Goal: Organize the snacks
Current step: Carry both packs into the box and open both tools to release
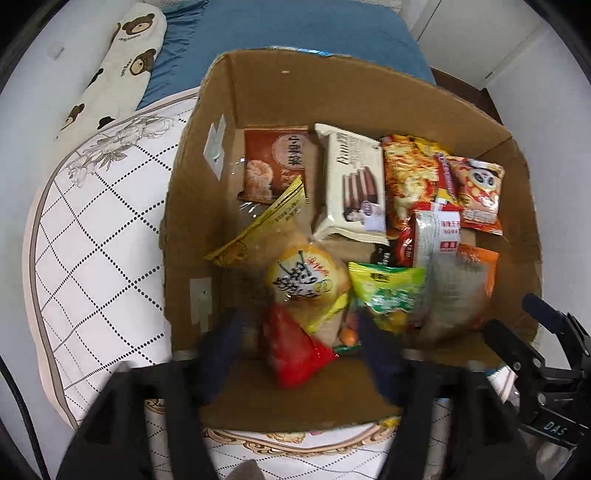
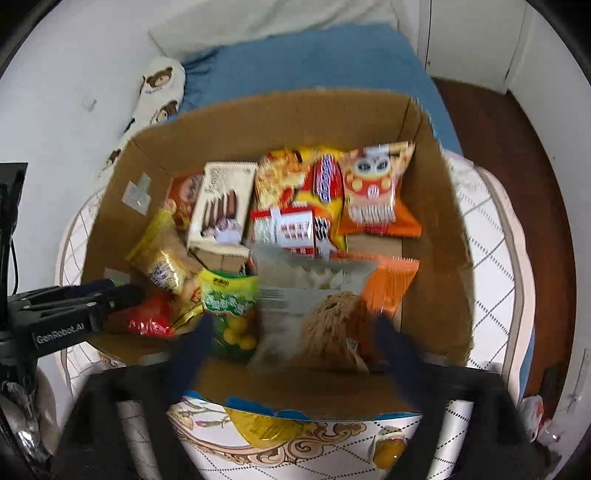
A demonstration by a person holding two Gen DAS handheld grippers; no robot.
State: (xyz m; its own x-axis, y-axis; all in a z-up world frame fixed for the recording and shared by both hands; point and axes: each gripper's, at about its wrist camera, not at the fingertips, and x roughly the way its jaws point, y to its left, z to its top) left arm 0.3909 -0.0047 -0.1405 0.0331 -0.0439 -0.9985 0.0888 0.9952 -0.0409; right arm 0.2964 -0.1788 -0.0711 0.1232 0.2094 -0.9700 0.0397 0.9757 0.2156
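A cardboard box (image 1: 332, 96) sits on a quilted mattress (image 1: 92, 236) and fills the middle of both views, packed with snacks. In the left wrist view, the left hand-held gripper (image 1: 299, 343) reaches over the near wall of the box at the lower centre of the frame, its dark fingers spread wide and grasping nothing; a red packet (image 1: 295, 350) lies between them, and whether either finger touches it cannot be told through the blur. Just above it sits a round yellow bag (image 1: 306, 277), with a green candy bag (image 1: 388, 288) to its right. Toward the upper part of the box lie a brown cracker packet (image 1: 273, 162), a cream wafer pack (image 1: 354, 181) and an orange panda packet (image 1: 476, 192) at the right. In the right wrist view, the right hand-held gripper (image 2: 295, 339) stands released at the lower centre, its fingers apart on either side of a clear bag holding a brown fibrous ball (image 2: 325, 325); contact cannot be judged. An orange packet (image 2: 391, 284) lies just right of that bag. A bear-print pillow (image 1: 125, 62) and a blue sheet (image 1: 295, 26) occupy the upper left and top of the frame beyond the box.
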